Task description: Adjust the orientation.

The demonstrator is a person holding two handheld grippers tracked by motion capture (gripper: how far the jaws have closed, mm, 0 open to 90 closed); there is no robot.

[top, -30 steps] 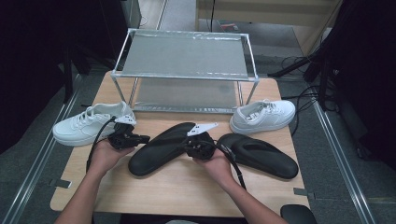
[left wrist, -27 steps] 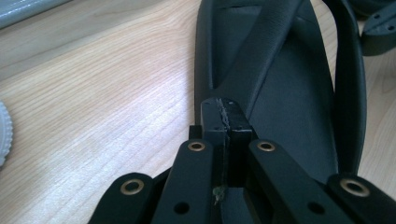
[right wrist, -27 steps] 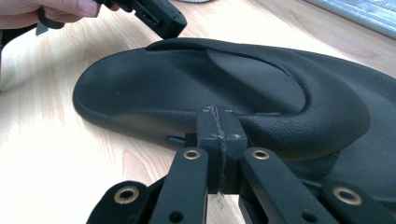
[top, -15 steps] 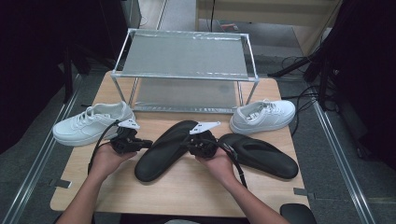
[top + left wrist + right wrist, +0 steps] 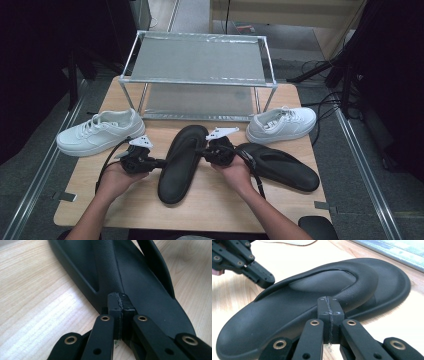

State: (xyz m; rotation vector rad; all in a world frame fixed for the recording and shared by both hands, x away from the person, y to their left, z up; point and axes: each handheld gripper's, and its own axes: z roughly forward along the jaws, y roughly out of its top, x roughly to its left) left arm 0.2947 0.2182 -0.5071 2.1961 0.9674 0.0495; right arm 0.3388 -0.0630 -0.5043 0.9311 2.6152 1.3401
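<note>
A black moulded-rubber flip-flop sandal [image 5: 181, 161] lies at the middle of the pale wooden surface [image 5: 210, 210], toe toward twelve o'clock and heel toward six, and both claws work on it. The left claw [image 5: 159, 162] comes in from nine o'clock, its jaws clenched together with nothing between them, the tips against the sandal's edge [image 5: 105, 300]. The right claw [image 5: 202, 152] comes in from three o'clock, likewise clenched on nothing, its tips at the opposite rim beside the strap [image 5: 322, 282]. Pressing from both sides looks meant to nudge and square the sandal rather than lift it. A second black sandal [image 5: 277, 165] lies at three o'clock; white sneakers sit at ten [image 5: 100, 131] and two [image 5: 282, 123], and a two-tier metal rack [image 5: 197, 62] stands at twelve.
</note>
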